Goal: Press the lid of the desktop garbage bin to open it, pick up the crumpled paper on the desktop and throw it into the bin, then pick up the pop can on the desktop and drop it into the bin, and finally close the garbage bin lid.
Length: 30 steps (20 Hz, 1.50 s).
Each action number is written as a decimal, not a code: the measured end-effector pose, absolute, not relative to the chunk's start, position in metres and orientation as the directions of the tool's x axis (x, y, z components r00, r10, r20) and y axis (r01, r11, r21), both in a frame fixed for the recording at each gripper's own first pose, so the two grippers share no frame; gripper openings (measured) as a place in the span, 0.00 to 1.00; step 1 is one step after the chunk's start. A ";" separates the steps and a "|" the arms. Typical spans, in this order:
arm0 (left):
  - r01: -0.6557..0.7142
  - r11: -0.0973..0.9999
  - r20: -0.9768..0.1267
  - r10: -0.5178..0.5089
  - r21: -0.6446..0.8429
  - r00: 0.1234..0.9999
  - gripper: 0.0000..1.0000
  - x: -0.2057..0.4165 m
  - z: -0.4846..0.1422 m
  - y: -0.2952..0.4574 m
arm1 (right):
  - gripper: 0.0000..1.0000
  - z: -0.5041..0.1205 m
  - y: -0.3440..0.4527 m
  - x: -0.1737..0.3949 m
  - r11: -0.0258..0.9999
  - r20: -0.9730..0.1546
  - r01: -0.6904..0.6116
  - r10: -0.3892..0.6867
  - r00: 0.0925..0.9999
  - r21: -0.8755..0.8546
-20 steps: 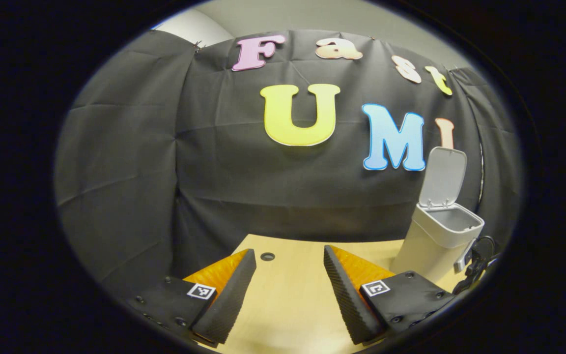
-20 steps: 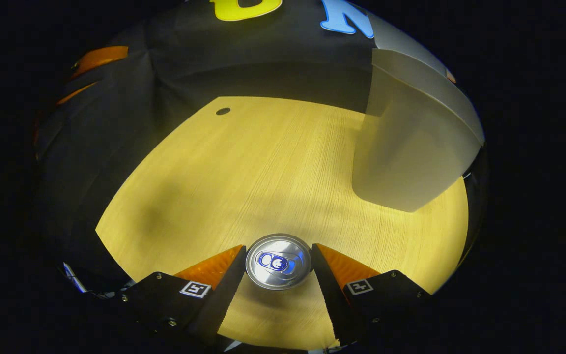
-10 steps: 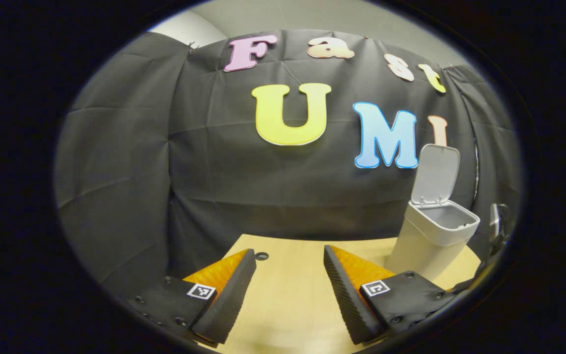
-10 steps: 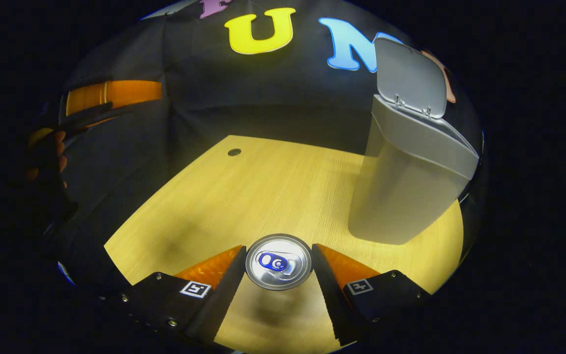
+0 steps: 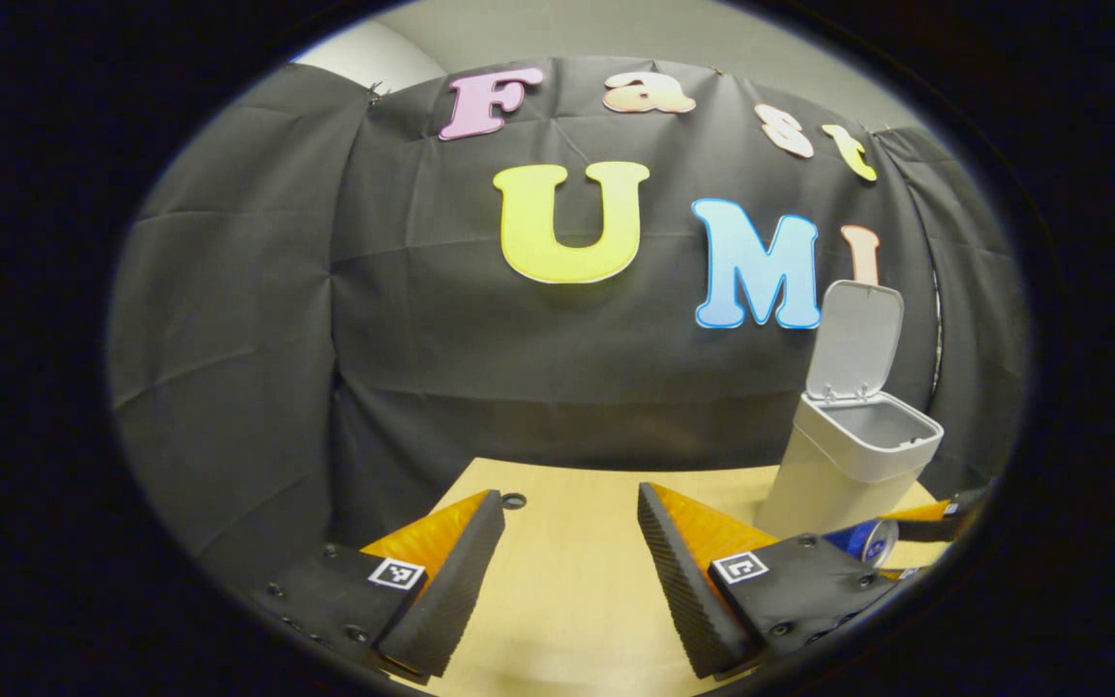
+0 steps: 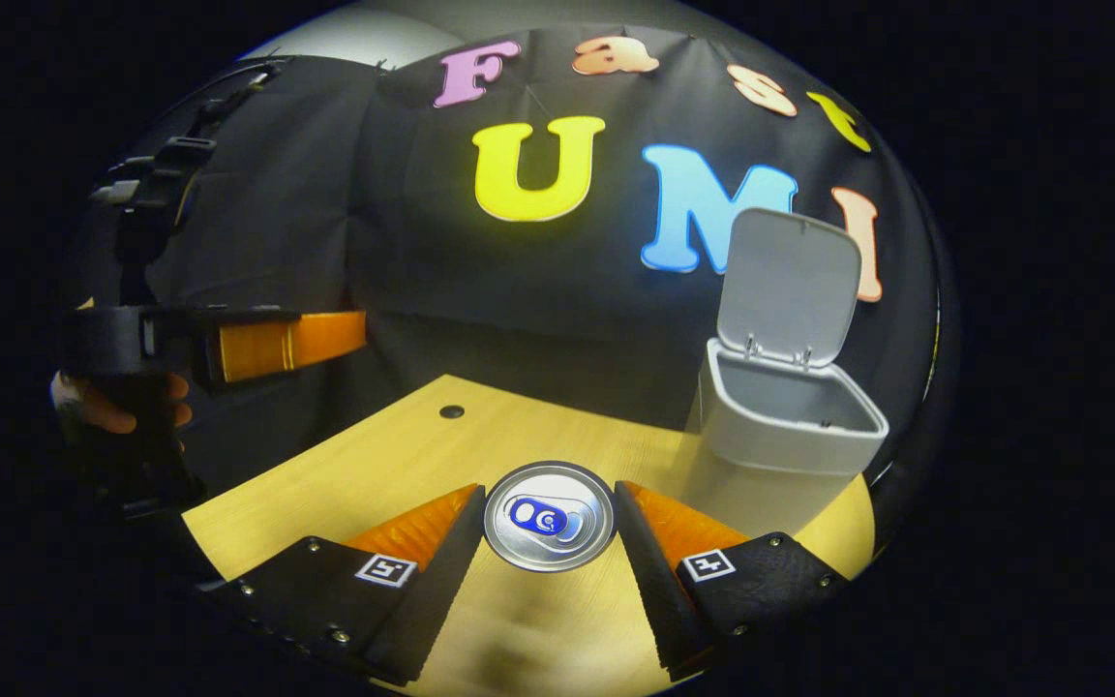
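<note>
The pop can point(image 6: 548, 516) sits pinched between the two fingers of the right gripper point(image 6: 548, 542), its top with the pull tab facing the camera, so its long axis runs along the fingers toward the lens. It hangs above the wooden desktop point(image 6: 393, 465). Ahead and to the right of these fingers stands the garbage bin point(image 6: 780, 436), its lid point(image 6: 790, 286) swung up and back, its mouth open. Bare desktop lies between can and bin.

Far to the left of the fingers the left gripper point(image 6: 286, 344) is held level by a hand point(image 6: 107, 407). In the left gripper view its fingers are spread apart over the desktop with nothing between them, the bin ahead to their right.
</note>
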<state>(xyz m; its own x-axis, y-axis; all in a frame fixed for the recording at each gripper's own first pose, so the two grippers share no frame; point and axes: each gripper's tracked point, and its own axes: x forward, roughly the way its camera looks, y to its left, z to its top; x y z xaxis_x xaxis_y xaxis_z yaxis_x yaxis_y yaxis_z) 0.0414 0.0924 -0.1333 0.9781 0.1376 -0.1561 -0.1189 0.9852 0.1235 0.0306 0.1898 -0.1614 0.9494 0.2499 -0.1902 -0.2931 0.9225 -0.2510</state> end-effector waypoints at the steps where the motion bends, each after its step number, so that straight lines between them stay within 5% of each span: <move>1: -0.117 0.985 -0.157 0.136 0.125 0.978 1.00 0.041 -0.134 0.092 | 0.84 -0.150 0.190 0.030 0.919 -0.149 -0.280 0.247 0.957 -0.278; 8: -0.104 0.987 -0.165 0.124 0.126 0.978 1.00 0.046 -0.137 0.083 | 0.84 -0.081 0.182 0.028 0.903 0.098 -0.155 0.210 0.973 -0.401; 9: -0.101 0.987 -0.167 0.122 0.125 0.978 0.92 0.046 -0.137 0.082 | 0.84 -0.075 0.180 0.028 0.902 0.121 -0.137 0.202 0.972 -0.411; 10: -0.100 0.987 -0.170 0.120 0.126 0.978 1.00 0.047 -0.138 0.080 | 0.84 -0.071 0.179 0.025 0.902 0.140 -0.121 0.195 0.971 -0.415; 13: -0.097 0.987 -0.174 0.118 0.125 0.978 1.00 0.048 -0.139 0.079 | 0.84 -0.056 0.164 0.027 0.909 0.188 -0.063 0.152 0.970 -0.411; 30: -0.123 0.986 -0.187 0.143 0.111 0.972 1.00 0.042 -0.142 0.091 | 0.84 -0.032 0.064 0.073 0.942 0.249 0.178 -0.106 0.963 -0.286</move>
